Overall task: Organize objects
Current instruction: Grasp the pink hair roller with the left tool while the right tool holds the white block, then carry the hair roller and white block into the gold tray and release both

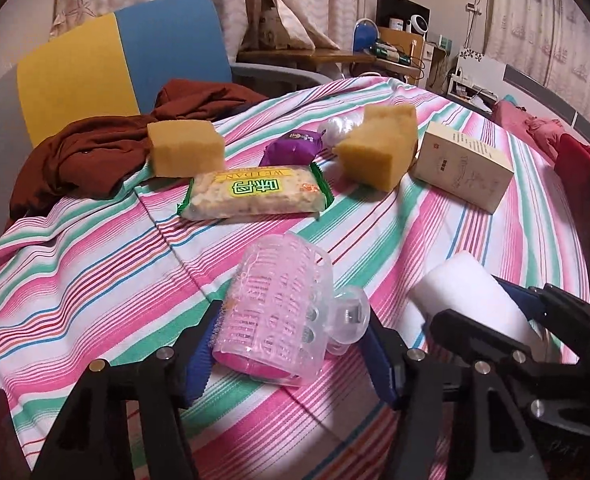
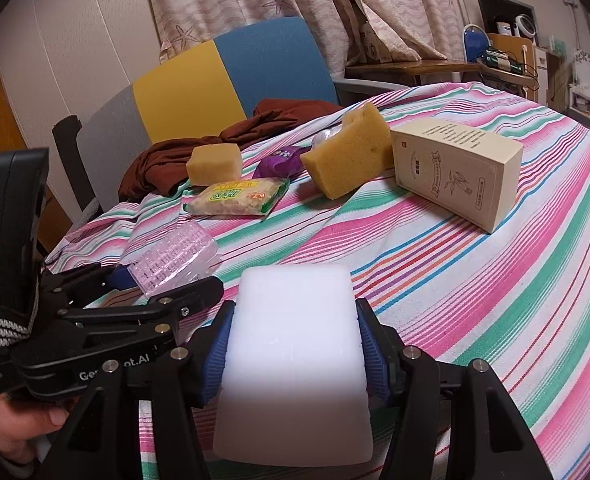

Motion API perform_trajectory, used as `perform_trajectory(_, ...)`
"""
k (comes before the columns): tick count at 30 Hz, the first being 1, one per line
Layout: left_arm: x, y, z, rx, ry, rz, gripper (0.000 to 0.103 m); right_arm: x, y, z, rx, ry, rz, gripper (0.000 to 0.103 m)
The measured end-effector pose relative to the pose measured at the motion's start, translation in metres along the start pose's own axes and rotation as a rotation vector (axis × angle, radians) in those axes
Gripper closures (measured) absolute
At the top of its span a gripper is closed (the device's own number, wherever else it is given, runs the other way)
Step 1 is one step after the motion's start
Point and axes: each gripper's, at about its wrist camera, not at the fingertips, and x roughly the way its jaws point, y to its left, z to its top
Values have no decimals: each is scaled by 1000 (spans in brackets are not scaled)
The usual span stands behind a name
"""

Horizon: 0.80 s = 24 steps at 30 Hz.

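White foam block (image 2: 295,344) pinched between blue pads of your right tongs (image 2: 295,340), low over striped cloth (image 2: 495,280) of desk. Your left tongs (image 1: 287,344) spread around clear pink hair-roller case (image 1: 279,312), which lies on cloth; cannot tell if pads touch it. Beyond: snack bar packet (image 1: 255,192), purple candy (image 1: 293,148), two yellow sponges (image 1: 185,150) (image 1: 379,148), cream carton (image 1: 463,166) at right. Brown garment (image 1: 95,152) bunched at far left edge, chair (image 1: 115,60) behind.
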Motion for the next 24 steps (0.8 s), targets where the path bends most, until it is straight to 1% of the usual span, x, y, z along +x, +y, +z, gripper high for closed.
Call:
perform_trajectory(4, -7, -1, -7, -8, -15, 42, 39, 0, 1, 0, -7, 0, -7, 44)
perform_trajectory(8, -17, 2, -16, -54, -30, 96, 39, 0, 2, 1, -17, 3, -17, 44)
perform_trajectory(13, -29, 3, -27, -88, -42, 124, 39, 1, 4, 1, -32, 5, -31, 44)
perform_trajectory(15, -38, 0, -31, -85, -67, 143, 39, 1, 5, 1, -37, 6, -36, 44)
perform_trajectory(18, -51, -5, -38, -82, -104, 151, 39, 0, 8, 1, -53, 6, -53, 44)
perform_trajectory(24, -68, -2, -54, -126, -119, 141, 40, -2, 13, -1, -81, -3, -79, 45)
